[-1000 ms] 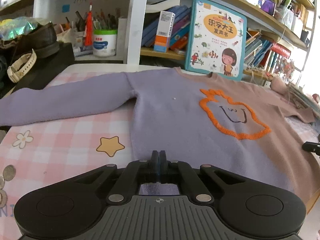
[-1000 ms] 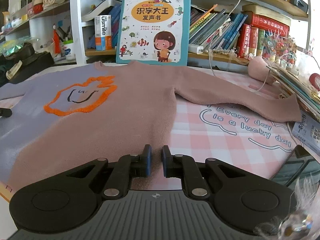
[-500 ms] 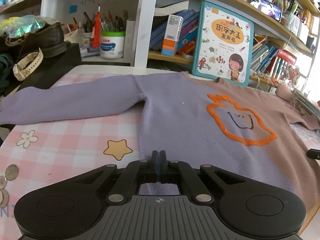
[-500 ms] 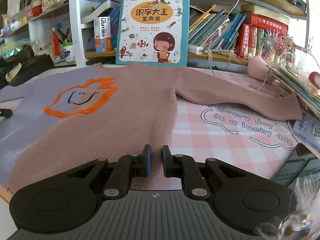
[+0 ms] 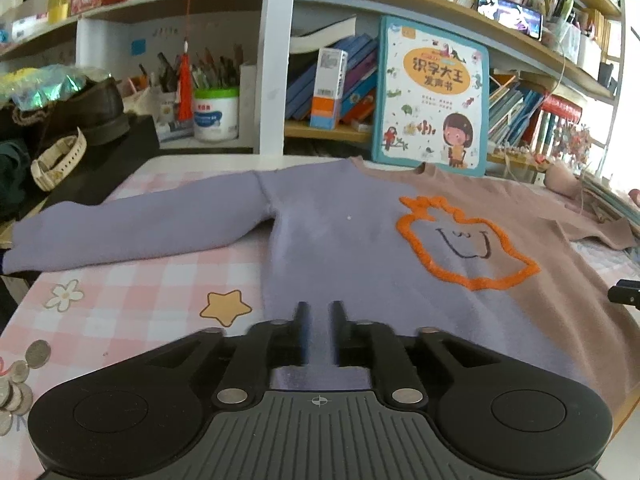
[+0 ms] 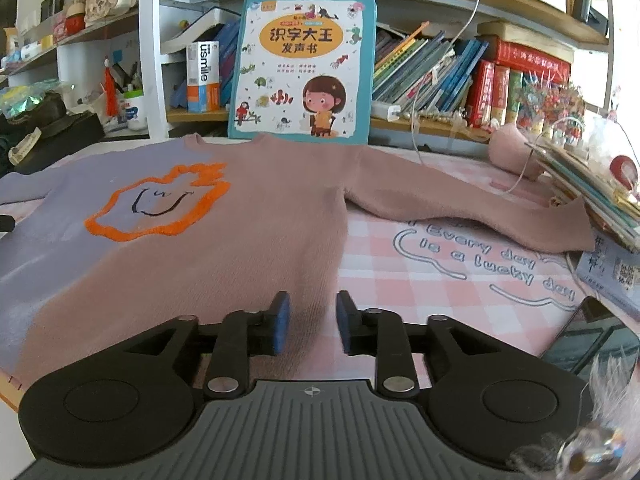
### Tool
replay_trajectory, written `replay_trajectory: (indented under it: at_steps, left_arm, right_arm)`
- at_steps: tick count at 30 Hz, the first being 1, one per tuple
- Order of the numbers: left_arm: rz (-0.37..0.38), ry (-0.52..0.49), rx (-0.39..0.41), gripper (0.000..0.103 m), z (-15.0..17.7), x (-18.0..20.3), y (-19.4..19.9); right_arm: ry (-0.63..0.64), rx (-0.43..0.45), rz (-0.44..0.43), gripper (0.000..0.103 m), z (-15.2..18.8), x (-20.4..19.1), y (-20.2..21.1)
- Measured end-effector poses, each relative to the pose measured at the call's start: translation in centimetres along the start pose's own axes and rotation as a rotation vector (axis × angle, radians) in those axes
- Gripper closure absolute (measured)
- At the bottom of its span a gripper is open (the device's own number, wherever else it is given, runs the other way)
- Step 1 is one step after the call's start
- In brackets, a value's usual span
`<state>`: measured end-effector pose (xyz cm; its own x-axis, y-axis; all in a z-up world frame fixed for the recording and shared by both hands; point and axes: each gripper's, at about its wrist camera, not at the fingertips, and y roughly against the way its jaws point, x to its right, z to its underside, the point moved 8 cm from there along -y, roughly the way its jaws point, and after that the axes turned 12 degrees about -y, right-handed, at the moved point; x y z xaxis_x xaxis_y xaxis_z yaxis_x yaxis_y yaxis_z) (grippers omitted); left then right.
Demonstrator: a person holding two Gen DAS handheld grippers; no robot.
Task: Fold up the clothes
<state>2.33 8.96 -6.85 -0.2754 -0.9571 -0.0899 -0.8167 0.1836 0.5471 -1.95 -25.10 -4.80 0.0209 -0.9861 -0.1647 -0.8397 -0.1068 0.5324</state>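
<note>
Left gripper [image 5: 319, 314]: its jaws are opening; a narrow gap shows between the two black fingers, and the lilac hem of the sweater lies under the gap. The pads do not press on the cloth.
Right gripper [image 6: 313, 320]: its jaws are opening too; the blue pads [image 6: 282, 322] stand apart over the brown hem, and the cloth between them is flat and not pinched.
Sweater [image 5: 360, 240]: spread flat and face up on the table, the neck at 12 o'clock toward the shelf, the hem at 6 o'clock near the grippers. One half is lilac, the other half is dusty brown.
Orange outline [image 5: 464, 240]: a fuzzy shape with a small drawn face, on the chest, at about 1 o'clock from the left gripper.
Lilac sleeve [image 5: 136, 232]: stretched out toward 10 o'clock in the left view, lying on the cloth.
Brown sleeve [image 6: 472, 212]: stretched toward 2 o'clock in the right view; its cuff is just beside a pile of books [image 6: 592, 184].
Table cover [image 5: 132, 300]: pink and white checks, with a yellow star [image 5: 226, 307] just beside the lilac side seam.
Children's book [image 6: 304, 68]: upright against the shelf at 12 o'clock, right behind the sweater's neck.
Coins [image 5: 20, 376]: at 9 o'clock, at the left edge of the cover.
</note>
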Motion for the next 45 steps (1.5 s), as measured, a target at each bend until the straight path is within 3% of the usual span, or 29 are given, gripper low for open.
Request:
replay_trajectory:
  at_steps: [1,4,8,10,13,32,45]
  left_arm:
    - [-0.003,-0.006,0.007,0.061,-0.1,0.2,0.2]
    - [-0.014,-0.023,0.025,0.038,-0.4,0.8,0.5]
    - [-0.024,-0.024,0.037,0.025,-0.6,1.2,0.7]
    - [-0.026,-0.012,0.04,0.021,-0.6,1.1,0.8]
    - [-0.033,0.002,0.042,0.013,-0.5,1.1,0.8]
    - [-0.035,0.007,0.028,0.005,-0.2,1.5,0.6]
    - [-0.083,0.027,0.017,0.004,0.0,0.2,0.5]
  right_arm:
    - [0.002,0.007,0.0,0.07,-0.1,0.0,0.1]
    - [-0.005,0.024,-0.012,0.06,-0.3,-0.2,0.4]
    - [-0.005,0.037,-0.022,0.045,-0.4,-0.6,0.7]
    - [-0.002,0.047,-0.03,0.031,-0.6,-0.9,0.8]
    - [-0.004,0.058,-0.045,0.023,-0.8,-1.2,1.0]
    - [0.048,0.073,-0.101,0.011,-1.7,-3.6,0.6]
    - [0.147,0.102,-0.214,0.008,-3.3,-8.9,-0.9]
